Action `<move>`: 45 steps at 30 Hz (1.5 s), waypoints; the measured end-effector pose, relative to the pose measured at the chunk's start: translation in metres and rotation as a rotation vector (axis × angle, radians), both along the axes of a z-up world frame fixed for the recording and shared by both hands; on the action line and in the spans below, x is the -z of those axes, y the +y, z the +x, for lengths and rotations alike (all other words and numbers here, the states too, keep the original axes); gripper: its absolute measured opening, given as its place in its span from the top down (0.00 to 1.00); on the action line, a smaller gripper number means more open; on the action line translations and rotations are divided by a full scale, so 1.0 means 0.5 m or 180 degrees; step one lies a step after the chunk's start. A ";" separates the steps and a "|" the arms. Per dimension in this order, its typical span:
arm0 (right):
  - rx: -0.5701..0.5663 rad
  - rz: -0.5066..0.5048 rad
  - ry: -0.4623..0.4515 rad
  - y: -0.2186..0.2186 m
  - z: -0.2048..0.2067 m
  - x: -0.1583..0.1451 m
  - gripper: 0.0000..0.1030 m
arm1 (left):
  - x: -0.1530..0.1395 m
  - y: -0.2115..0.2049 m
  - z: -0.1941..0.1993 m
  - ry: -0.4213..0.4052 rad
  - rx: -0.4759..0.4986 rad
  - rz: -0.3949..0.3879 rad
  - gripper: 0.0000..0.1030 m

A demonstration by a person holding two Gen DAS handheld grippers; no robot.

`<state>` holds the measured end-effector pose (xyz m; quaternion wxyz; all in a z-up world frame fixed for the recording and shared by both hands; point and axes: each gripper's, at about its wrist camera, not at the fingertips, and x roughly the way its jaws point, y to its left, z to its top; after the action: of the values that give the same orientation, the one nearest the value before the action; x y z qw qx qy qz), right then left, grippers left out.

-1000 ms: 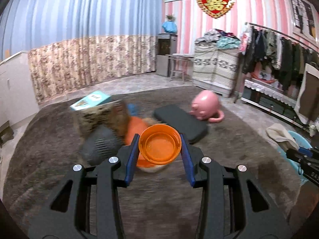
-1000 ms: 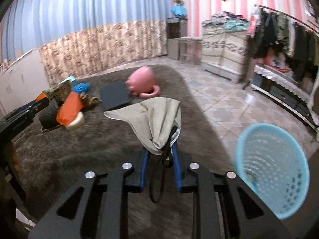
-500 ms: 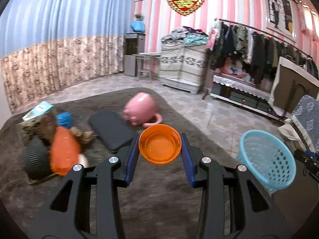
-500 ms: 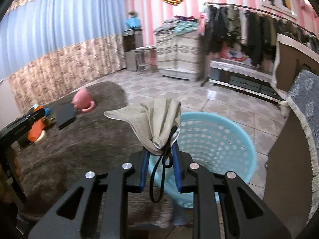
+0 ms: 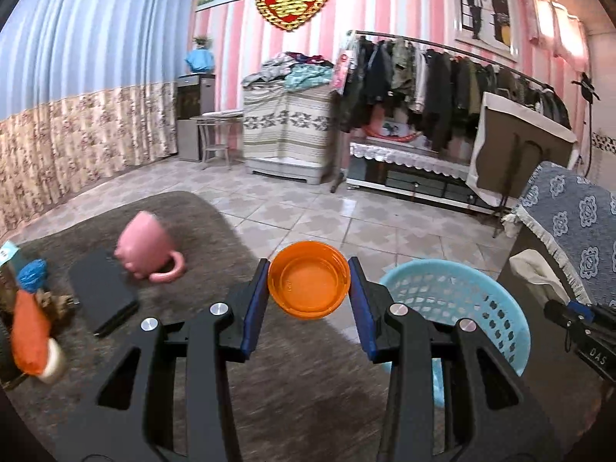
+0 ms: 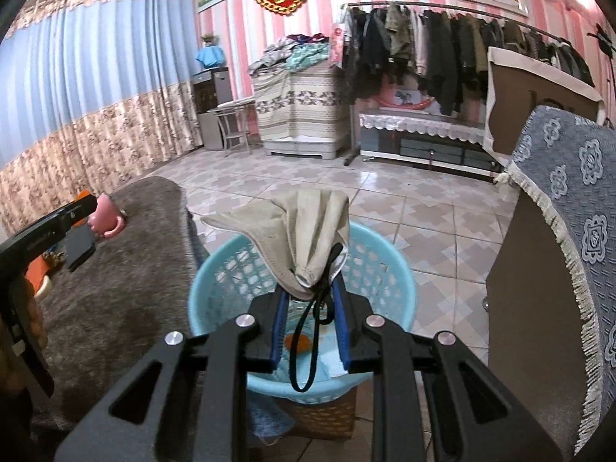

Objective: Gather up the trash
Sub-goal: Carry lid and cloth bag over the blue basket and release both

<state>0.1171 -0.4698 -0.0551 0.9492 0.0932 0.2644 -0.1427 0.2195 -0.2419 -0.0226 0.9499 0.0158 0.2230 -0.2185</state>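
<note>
My left gripper (image 5: 309, 283) is shut on an orange plastic lid (image 5: 309, 280), its hollow side facing the camera, held above the edge of the brown rug (image 5: 192, 346). To its right stands the light blue basket (image 5: 462, 308). My right gripper (image 6: 310, 288) is shut on a beige face mask (image 6: 304, 231) with a black ear loop hanging down, held over the light blue basket (image 6: 227, 273). Some trash lies at the bottom of that basket. The left gripper's finger (image 6: 50, 227) shows at the left of the right wrist view.
On the rug lie a pink mug (image 5: 146, 246), a black flat case (image 5: 102, 292), an orange packet (image 5: 29, 331) and a blue scrap (image 5: 32, 275). A cabinet with a blue patterned cloth (image 6: 566, 231) stands right of the basket. A clothes rack (image 5: 442, 77) lines the far wall.
Both grippers have swung to the right, away from the pile on the rug. The basket has come under the right gripper's mask and beside the left gripper's lid. Both grips are unchanged.
</note>
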 end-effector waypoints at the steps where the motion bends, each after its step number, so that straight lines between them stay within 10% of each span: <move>1: 0.0020 0.0000 0.0002 -0.007 0.000 0.002 0.78 | 0.003 -0.016 0.005 0.0018 0.0041 -0.0006 0.62; 17: 0.0389 0.0178 0.0096 -0.091 0.011 0.066 0.78 | 0.103 -0.276 0.078 0.0282 0.0823 0.0381 0.62; 20: 0.0364 0.0181 0.0103 -0.086 0.025 0.070 0.78 | 0.115 -0.273 0.098 0.0378 0.0805 0.0428 0.34; 25: 0.0299 0.0168 0.0113 -0.065 0.050 0.074 0.78 | 0.105 -0.227 0.119 0.0321 0.0602 0.0327 0.15; 39: 0.0261 0.0144 0.0269 -0.013 0.155 0.110 0.77 | 0.042 -0.043 0.127 0.0186 0.0029 0.0306 0.06; 45: 0.0274 0.0050 0.0330 0.011 0.182 0.114 0.32 | 0.033 0.021 0.123 0.0196 -0.0118 0.0237 0.06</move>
<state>0.2080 -0.4641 -0.1122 0.9265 0.1045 0.3100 -0.1860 0.2809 -0.2312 -0.0393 0.9452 0.0402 0.2604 -0.1928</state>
